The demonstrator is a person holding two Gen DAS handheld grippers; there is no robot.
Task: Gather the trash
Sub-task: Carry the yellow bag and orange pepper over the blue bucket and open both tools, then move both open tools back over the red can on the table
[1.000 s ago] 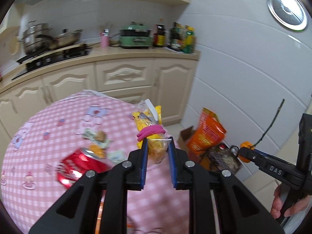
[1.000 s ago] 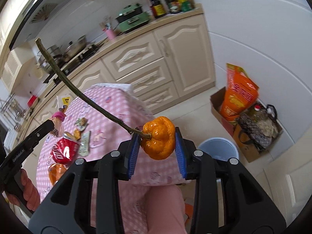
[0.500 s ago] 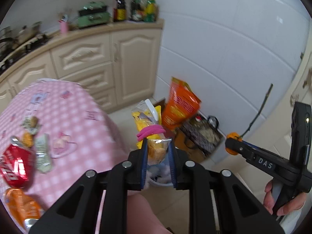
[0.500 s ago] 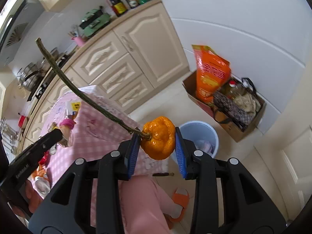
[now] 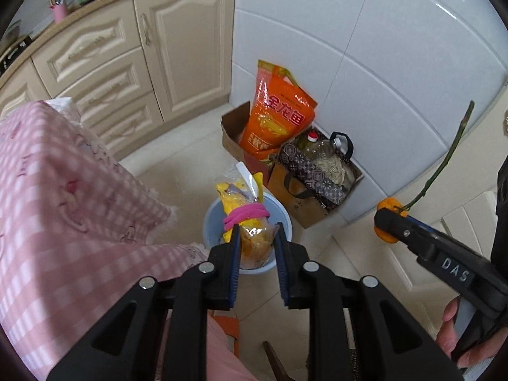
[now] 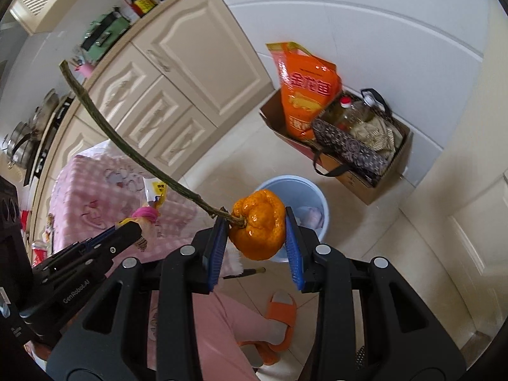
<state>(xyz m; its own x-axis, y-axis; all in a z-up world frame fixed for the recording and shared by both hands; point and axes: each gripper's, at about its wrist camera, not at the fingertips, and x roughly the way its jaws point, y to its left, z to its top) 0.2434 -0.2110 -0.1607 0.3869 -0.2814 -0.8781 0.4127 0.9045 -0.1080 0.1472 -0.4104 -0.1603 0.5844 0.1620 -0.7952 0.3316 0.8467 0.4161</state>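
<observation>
— Grippers, what are they carrying?
— Left gripper (image 5: 256, 236) is pinching a snack bag (image 5: 250, 225) over the blue bin (image 5: 209, 219); right gripper (image 6: 256, 231) is clamping an orange fruit (image 6: 257, 223), its stem (image 6: 127, 146) sticking out, beside the bin.

Tablecloth (image 5: 63, 190) at 9 o'clock — pink-and-white check. Bin (image 6: 312, 190) — pale blue. Snack bag (image 5: 244, 212): yellow, bound with a pink band (image 5: 246, 217). Fruit (image 6: 258, 225): orange, with a green-brown stem (image 6: 127, 149). Sack (image 5: 279, 117) at 12 o'clock — orange, red lettering. Gripper pads (image 6: 293, 254): blue. Cabinets (image 5: 177, 41): cream.
</observation>
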